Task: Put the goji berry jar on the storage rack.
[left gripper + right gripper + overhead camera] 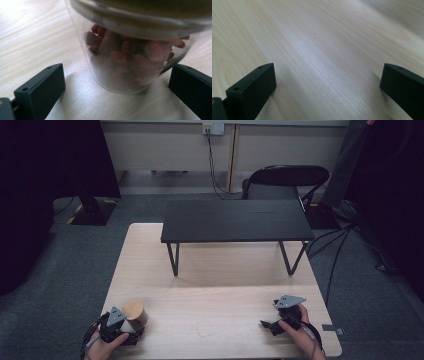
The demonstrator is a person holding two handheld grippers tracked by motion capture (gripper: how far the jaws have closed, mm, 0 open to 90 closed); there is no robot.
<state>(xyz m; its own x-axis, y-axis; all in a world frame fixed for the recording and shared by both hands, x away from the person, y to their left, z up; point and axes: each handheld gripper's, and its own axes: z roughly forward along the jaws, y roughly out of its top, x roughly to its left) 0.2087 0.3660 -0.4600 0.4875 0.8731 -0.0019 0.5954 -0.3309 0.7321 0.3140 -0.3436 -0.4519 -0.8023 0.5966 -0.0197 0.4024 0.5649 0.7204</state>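
A clear glass jar (127, 60) with a wooden lid (133, 310) holds red dried pieces and stands upright on the pale wooden table (215, 270) near its front left corner. My left gripper (117, 90) is open, and the jar sits just ahead of its two black jaws, which stand wide on either side without touching the glass. A hand holds this left gripper (122, 330) right behind the jar. My right gripper (328, 87) is open over bare wood. That right gripper (280, 320) rests low near the front right of the table, held by the other hand.
A low black shelf on thin metal legs (236, 221) stands across the far half of the table. Behind it are a black chair (285, 177), cables on grey carpet and a wall socket (213, 128). Dark curtains hang at both sides.
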